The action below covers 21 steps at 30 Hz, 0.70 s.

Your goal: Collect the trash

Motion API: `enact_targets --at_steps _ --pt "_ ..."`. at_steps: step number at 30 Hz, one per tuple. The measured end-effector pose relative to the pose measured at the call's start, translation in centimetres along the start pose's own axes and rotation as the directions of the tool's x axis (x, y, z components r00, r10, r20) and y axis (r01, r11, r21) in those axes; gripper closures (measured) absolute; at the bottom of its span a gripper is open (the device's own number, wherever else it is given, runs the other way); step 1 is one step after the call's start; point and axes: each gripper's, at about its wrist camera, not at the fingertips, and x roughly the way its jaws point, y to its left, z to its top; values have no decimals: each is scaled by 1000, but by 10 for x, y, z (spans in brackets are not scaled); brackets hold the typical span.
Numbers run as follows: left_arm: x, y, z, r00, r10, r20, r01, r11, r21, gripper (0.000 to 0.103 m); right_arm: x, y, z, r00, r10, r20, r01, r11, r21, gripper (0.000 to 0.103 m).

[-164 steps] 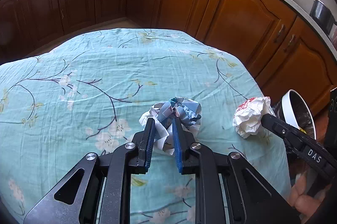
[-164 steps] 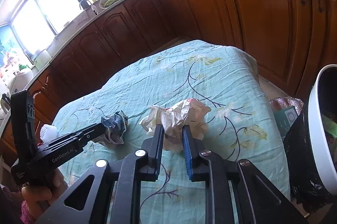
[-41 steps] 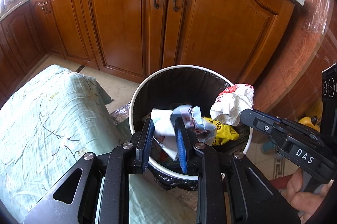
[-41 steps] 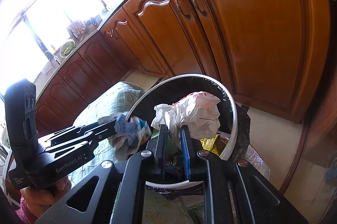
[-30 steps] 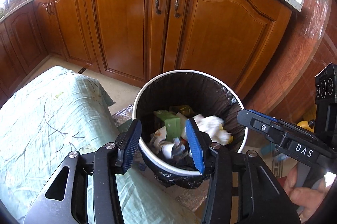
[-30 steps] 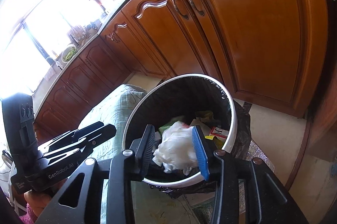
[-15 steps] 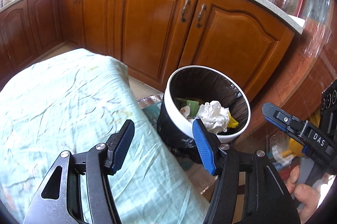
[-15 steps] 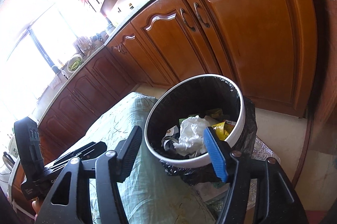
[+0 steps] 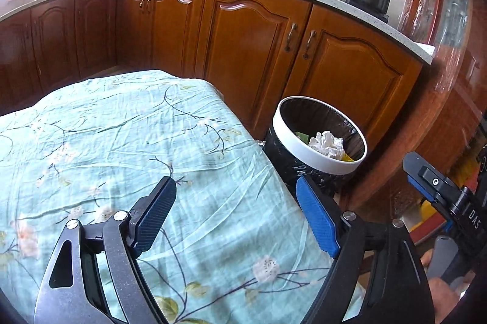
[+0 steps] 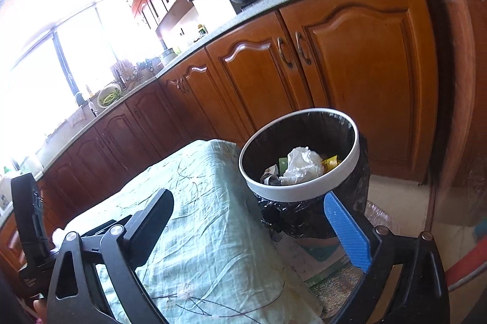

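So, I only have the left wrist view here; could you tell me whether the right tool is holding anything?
Observer: No, the right tool is wide open, with nothing between its pads.
Operator: Thank you. Is there anything in the bin near the white paper that the rim hides from me?
Observer: Yes, a dark crumpled scrap lies against the white paper, on the table side of the bin.
Operator: And what is on the floor at the foot of the bin?
Observer: A flat white and green sheet lies there.
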Motion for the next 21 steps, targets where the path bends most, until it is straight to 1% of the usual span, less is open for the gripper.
enact_targets --at_steps 3,5,6,7,8,10,12,14,17,21 --pt "-22 5 0 998 -11 61 11 1000 0 19 -22 23 8 996 -29 86 37 995 -93 1" --pt "-40 7 3 994 -10 111 9 1000 3 14 -40 42 17 987 -31 159 55 987 -150 0" --pt "-51 7 5 990 -6 142 5 1000 6 9 -49 50 21 981 -25 194 59 984 -170 0" --pt "-61 7 6 985 6 175 -7 1000 10 2 -57 57 24 974 -20 226 63 981 -185 0" --pt "-71 8 6 978 24 207 -28 1000 13 0 -64 64 25 967 -17 254 69 978 -196 0" --pt "-86 8 4 960 68 272 -74 997 15 0 -72 73 21 953 -8 301 74 975 -209 0" --pt "-94 11 -3 944 110 310 -121 993 15 0 -72 82 10 943 -7 332 90 968 -234 0" --pt "-96 15 -12 936 139 324 -150 989 8 0 -63 86 -4 947 -19 320 106 961 -255 0" --pt "-94 22 -26 932 158 325 -168 986 0 0 -47 86 -26 961 -31 274 107 958 -265 0" --pt "-93 29 -41 924 192 330 -203 979 1 0 -30 80 -45 977 -44 209 99 960 -262 0"
